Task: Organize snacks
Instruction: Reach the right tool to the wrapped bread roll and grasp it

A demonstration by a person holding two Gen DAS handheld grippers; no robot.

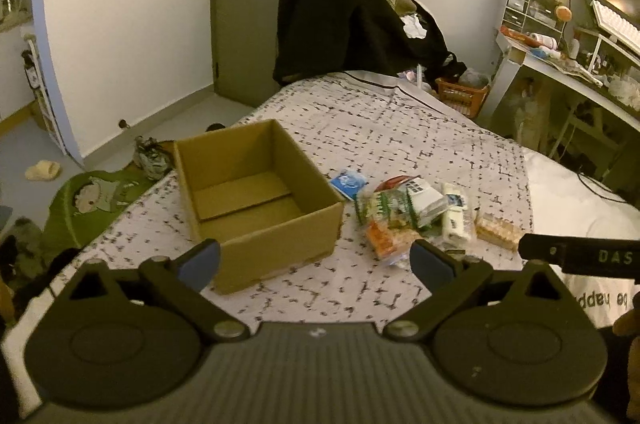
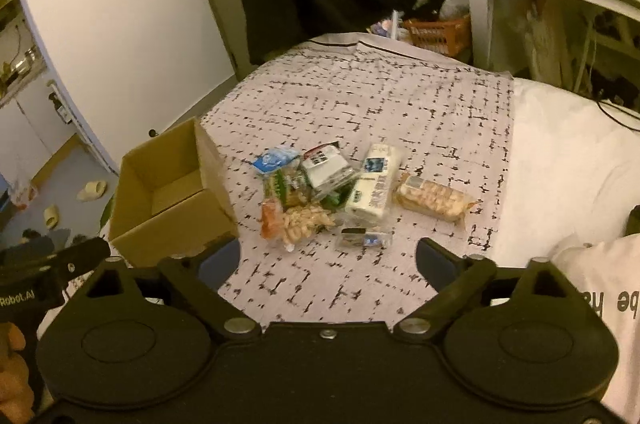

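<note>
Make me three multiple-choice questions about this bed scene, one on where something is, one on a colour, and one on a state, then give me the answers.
1. Where does the box stand relative to the snacks, seen from the right wrist camera?
A. To their left
B. To their right
C. On top of them

2. What colour is the basket on the floor past the bed?
A. Blue
B. Orange
C. White

3. What is the state of the box?
A. Taped shut
B. Open and full of snacks
C. Open and empty

Answers:
1. A: the box sits at the left side of the bed, and the snacks lie beside it towards the middle.
2. B: its orange lattice wall shows by the desk.
3. C: the bare cardboard floor shows, and all the snacks lie outside on the bed cover.
</note>
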